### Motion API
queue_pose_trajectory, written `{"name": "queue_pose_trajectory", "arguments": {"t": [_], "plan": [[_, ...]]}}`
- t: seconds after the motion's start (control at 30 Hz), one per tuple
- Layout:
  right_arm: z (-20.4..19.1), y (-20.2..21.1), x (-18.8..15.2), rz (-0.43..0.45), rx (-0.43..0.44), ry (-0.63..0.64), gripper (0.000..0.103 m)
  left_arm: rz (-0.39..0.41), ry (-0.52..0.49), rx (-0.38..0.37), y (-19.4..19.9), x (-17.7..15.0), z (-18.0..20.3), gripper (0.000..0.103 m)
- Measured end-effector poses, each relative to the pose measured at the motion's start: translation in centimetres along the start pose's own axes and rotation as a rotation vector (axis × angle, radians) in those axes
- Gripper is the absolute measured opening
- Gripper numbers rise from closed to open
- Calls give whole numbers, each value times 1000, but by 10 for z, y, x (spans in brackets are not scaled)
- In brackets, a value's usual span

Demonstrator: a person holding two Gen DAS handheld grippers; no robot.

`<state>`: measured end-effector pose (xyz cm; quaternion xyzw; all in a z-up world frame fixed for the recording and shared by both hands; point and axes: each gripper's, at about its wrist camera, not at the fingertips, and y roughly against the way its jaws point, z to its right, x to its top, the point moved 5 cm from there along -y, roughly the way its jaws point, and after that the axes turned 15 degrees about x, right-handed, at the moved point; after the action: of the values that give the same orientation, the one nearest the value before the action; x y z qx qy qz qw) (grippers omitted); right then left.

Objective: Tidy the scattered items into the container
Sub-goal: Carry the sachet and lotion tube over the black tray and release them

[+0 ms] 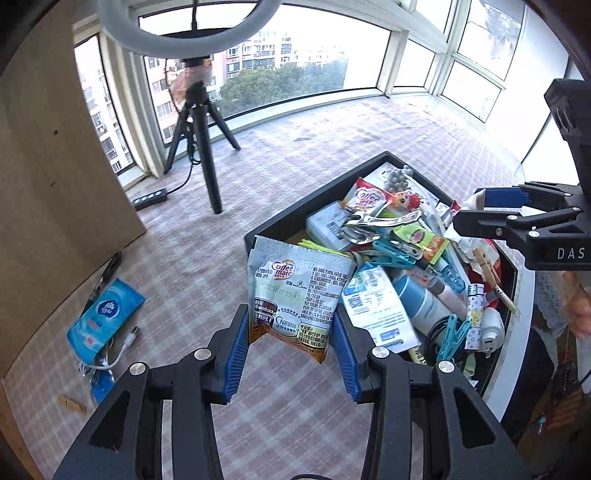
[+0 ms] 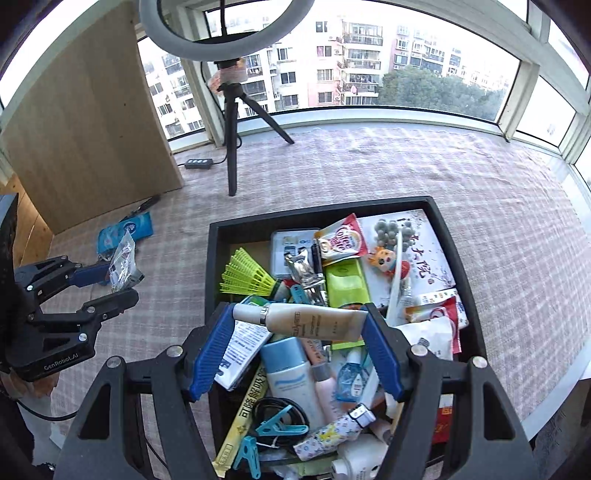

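Black tray (image 2: 212, 258), on the checked cloth (image 2: 480, 206) of the counter: heaped full. Contents seen from my right wrist: green shuttlecock (image 2: 247, 277), creamer sachet (image 2: 340, 240), white printed booklet (image 2: 424, 247) under a grey bead string (image 2: 388, 229), small cartoon figure (image 2: 384, 258), lime-green packet (image 2: 347, 284), metal clip (image 2: 304, 267), pale blue bottle (image 2: 291, 376), teal clothes pegs (image 2: 273, 428), coiled black cable (image 2: 277, 406), patterned lighter (image 2: 332, 432).

My right gripper (image 2: 295, 343): jaws pinching a cream tube (image 2: 306, 321) crosswise, held above the near half of the tray.

My left gripper (image 1: 291, 350): jaws closed on the lower edges of a Coffee-mate packet (image 1: 295, 291), which stands upright between the blue pads (image 1: 236, 354). It hangs over the cloth, just beside the tray's left corner (image 1: 255, 236).

Still loose on the cloth, well left of the tray: blue tissue pack (image 1: 103, 317), white cable (image 1: 118, 350), wooden peg (image 1: 72, 404).

Surroundings: black tripod (image 2: 232, 147) carrying a ring light (image 2: 229, 33), power strip (image 2: 199, 163), wooden panel (image 2: 92, 129), windows behind.
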<state>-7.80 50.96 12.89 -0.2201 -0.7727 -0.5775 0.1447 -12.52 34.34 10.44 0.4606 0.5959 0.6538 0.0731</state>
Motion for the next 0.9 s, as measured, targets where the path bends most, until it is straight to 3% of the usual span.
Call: {"name": "queue_pose_trajectory", "arguments": {"t": [0.4, 0.47, 0.5, 0.53, 0.67, 0.9], "plan": [[65, 15, 6, 33, -68, -113, 69, 17, -83, -79, -2, 34, 89, 42], [72, 18, 7, 53, -66, -131, 69, 25, -76, -82, -2, 38, 94, 59], [77, 19, 7, 53, -74, -149, 71, 18, -69, -86, -4, 39, 96, 78], [82, 19, 7, 47, -78, -175, 74, 18, -64, -94, -4, 40, 96, 79], [92, 19, 6, 39, -47, -236, 74, 22, -58, -69, -6, 39, 92, 79], [77, 19, 9, 60, -40, -202, 74, 19, -16, -44, -5, 29, 69, 78]]}}
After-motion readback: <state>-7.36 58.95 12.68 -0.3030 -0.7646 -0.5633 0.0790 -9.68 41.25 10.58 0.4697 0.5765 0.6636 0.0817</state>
